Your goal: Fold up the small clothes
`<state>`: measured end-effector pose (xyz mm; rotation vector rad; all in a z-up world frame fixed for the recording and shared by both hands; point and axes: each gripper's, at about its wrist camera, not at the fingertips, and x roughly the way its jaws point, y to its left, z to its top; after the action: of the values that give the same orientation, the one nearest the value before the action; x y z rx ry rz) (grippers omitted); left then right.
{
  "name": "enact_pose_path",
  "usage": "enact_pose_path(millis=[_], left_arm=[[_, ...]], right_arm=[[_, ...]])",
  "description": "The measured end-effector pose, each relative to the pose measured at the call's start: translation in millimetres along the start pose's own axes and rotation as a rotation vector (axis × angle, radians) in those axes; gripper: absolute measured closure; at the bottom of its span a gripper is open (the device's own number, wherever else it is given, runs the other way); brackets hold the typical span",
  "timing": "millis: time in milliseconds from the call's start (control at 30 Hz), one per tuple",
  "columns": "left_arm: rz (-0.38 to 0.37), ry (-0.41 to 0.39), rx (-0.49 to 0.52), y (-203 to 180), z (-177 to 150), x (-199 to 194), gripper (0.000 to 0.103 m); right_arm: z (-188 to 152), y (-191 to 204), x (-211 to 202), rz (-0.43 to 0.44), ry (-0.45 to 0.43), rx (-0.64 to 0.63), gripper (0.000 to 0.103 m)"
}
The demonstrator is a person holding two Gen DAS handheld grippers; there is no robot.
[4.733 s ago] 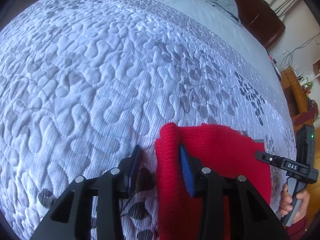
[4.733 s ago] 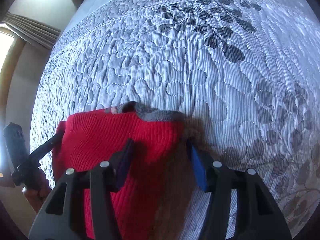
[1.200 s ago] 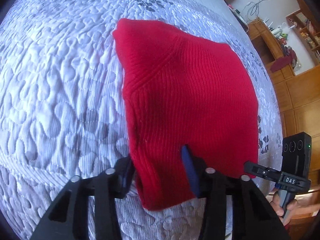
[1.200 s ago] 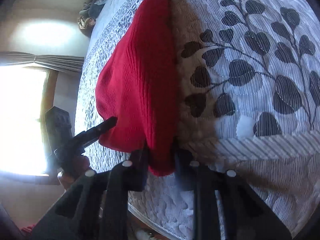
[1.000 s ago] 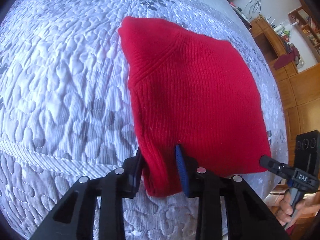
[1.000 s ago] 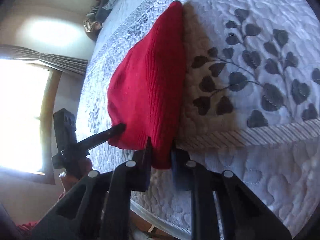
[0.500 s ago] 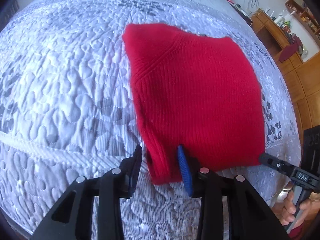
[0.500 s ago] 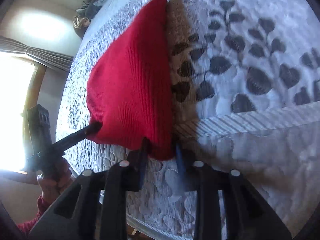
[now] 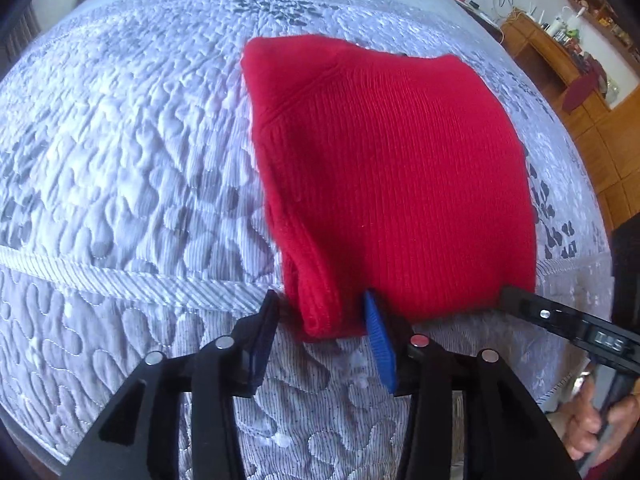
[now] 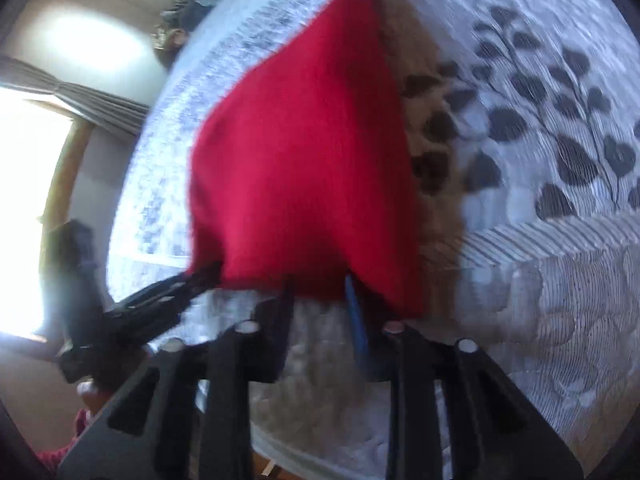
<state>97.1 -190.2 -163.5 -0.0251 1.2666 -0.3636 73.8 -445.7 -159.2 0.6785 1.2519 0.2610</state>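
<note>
Right wrist view is smeared by motion blur: the knit ribs of the red knitted garment (image 10: pixel 304 152) can't be made out, and the left gripper (image 10: pixel 200 276) is seen only as a dark streak at the garment's near corner. In left wrist view, the right gripper (image 9: pixel 508 296) is cut off by the frame's right edge; jaw state can't be told. Items on the wooden shelf unit (image 9: pixel 560 44) are too small to ID.
</note>
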Motion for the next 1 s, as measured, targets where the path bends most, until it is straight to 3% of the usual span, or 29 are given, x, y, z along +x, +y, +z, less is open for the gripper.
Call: enact_pose_path(millis=[100,167,233,300,367,433,533,800,1000], left_arm=[[0.005,-0.011,0.023,0.4,-1.0,2.6,0.055],[0.009,-0.021,0.025,-1.0,-2.4,1.2,0.053],[0.023,-0.025,0.020,-3.0,-4.3,-2.1,0.048],[0.057,-0.026,0.012,-1.8,-7.3,-9.6,0.040],[0.084,-0.030,0.016,0.4,-13.8,-18.6,0.037],[0.108,-0.043,0.020,1.8,-18.8,-29.9,0.030],[0.143,-0.080,0.025,1.8,-29.6,-52.4,0.020],[0.156,-0.134,0.024,-8.4,-44.7,-97.8,0.019],[0.148,-0.173,0.036,-16.9,-55.3,-127.5,0.018]], right_arm=[[-3.1,-12.4,-0.6,0.049,-0.007,0.044,0.096],[-4.9,-13.8,-2.0,0.049,-0.015,0.042,0.094],[-10.7,-6.6,-9.2,0.027,-0.023,0.017,0.086],[-18.4,7.2,-19.6,0.000,-0.043,-0.023,0.057],[-22.8,26.5,-26.3,-0.072,-0.079,-0.075,0.045],[-32.6,44.3,-33.0,-0.168,-0.101,-0.126,0.044],[-45.5,52.9,-37.7,-0.193,-0.112,-0.135,0.042],[-82.1,70.3,-67.4,-0.266,-0.150,-0.156,0.039],[-89.5,90.7,-80.0,-0.309,-0.168,-0.182,0.033]])
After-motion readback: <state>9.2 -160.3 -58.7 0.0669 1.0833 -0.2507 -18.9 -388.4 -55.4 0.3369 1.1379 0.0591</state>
